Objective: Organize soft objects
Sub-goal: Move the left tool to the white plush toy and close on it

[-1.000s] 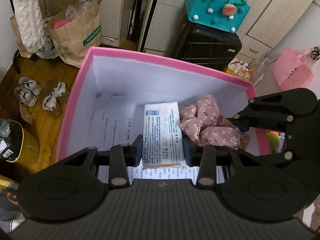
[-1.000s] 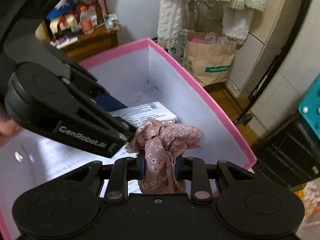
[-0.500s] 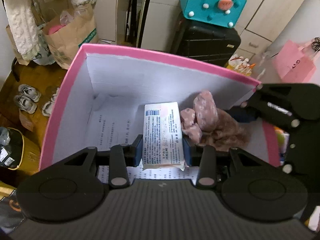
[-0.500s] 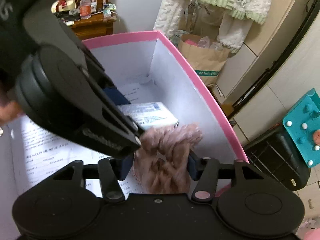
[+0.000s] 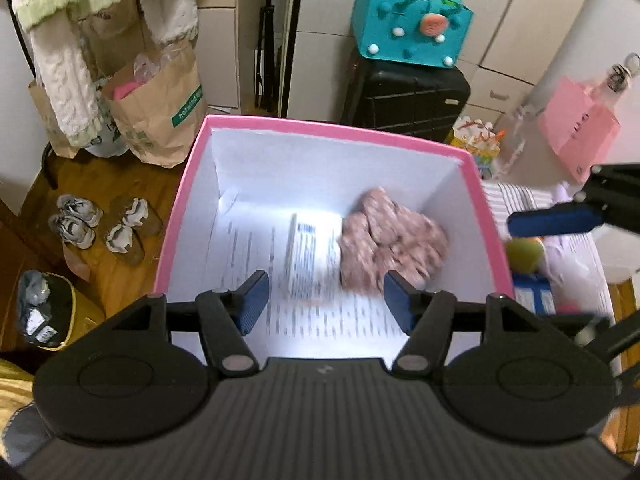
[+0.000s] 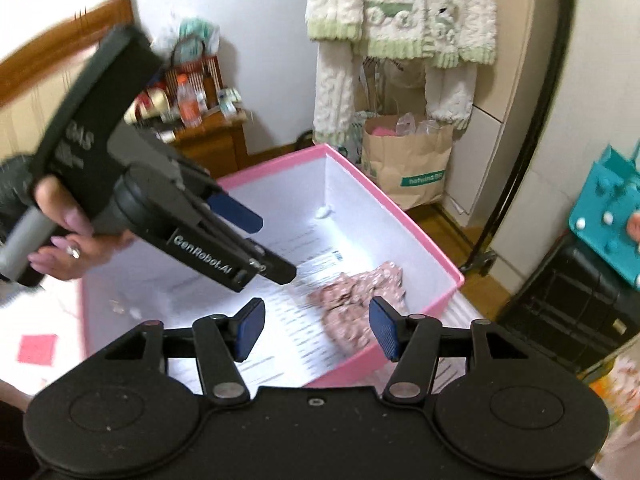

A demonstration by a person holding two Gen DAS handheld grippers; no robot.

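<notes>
Both hand-held grippers hang over the pink-rimmed white cardboard box [image 5: 188, 196], jaws just spread apart and empty: left hand-held gripper [image 5: 325, 301], right hand-held gripper [image 6: 317, 329]. The white printed tissue pack [image 5: 314, 258] and crumpled pink floral cloth [image 5: 394, 246] lie touching on the box floor.

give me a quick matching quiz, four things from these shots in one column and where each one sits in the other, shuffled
Things:
1. floral cloth
2. teal felt bag
3. sneakers
4. white pack

Places:
A. on the wooden floor, beside the pink box
B. flat on the box bottom, against the cloth
C. on top of the black suitcase
D. bunched in the box, near a side wall

Pairs: 1-D, 2-C, 3-A, 4-B
</notes>
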